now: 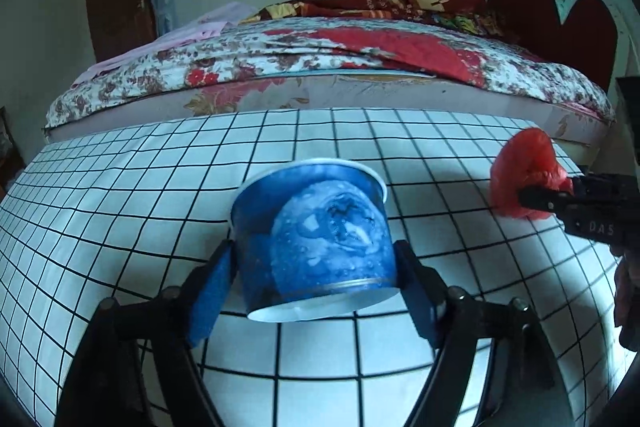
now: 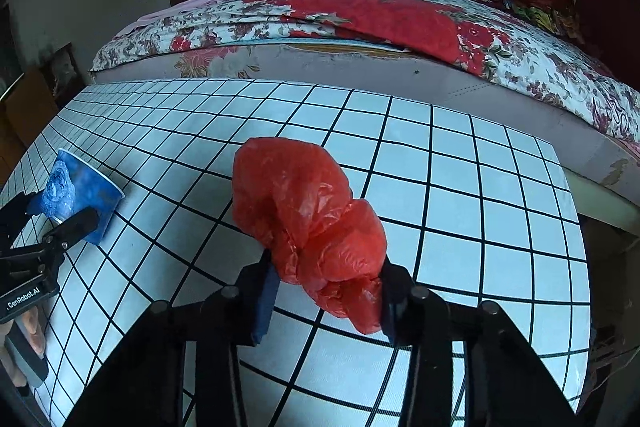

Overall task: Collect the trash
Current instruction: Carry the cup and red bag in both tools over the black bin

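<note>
Pads of the left claw (image 1: 316,291) press on both sides of a blue paper cup (image 1: 316,243), which lies tilted, base toward the camera and rim pointing away, lifted or just clear of the checked tablecloth (image 1: 120,227); whether it touches I cannot tell. Between the right claw's (image 2: 326,291) closed pads is a crumpled red plastic bag (image 2: 308,223), bulging forward past the fingertips above the cloth. Beyond both claws the cloth runs on to the bed (image 1: 320,55) with its flowered cover.

Both pieces seem already picked up, so the carrying step looks to be in hand. No bin shows in either view, so the next move calls for finding one, keeping both grips firm meanwhile.
</note>
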Tool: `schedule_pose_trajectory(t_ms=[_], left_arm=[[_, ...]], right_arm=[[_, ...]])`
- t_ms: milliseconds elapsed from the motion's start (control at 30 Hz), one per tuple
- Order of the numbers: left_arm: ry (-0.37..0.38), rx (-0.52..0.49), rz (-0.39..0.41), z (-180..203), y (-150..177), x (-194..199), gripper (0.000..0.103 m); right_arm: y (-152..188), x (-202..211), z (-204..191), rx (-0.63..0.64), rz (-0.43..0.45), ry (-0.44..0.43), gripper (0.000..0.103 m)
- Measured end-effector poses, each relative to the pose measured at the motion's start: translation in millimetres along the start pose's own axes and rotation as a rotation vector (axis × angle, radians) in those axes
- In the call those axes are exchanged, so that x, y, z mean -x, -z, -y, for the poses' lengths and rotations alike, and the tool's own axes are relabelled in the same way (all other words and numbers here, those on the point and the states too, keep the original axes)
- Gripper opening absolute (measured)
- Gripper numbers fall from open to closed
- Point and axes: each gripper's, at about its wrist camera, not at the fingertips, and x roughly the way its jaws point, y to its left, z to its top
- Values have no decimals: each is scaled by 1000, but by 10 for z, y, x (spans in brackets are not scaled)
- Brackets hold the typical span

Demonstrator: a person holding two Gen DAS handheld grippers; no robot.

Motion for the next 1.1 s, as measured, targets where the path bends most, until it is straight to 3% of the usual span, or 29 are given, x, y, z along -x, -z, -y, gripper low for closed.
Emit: schedule_pose_trajectory(t_ms=[233,1100], left_arm=[[27,2,40,167,108,296,77],[61,-142,138,932,542,1715,77]], right_arm=[[220,490,49,-30,72,20,43],[1375,2203,112,-153,198,82,43]])
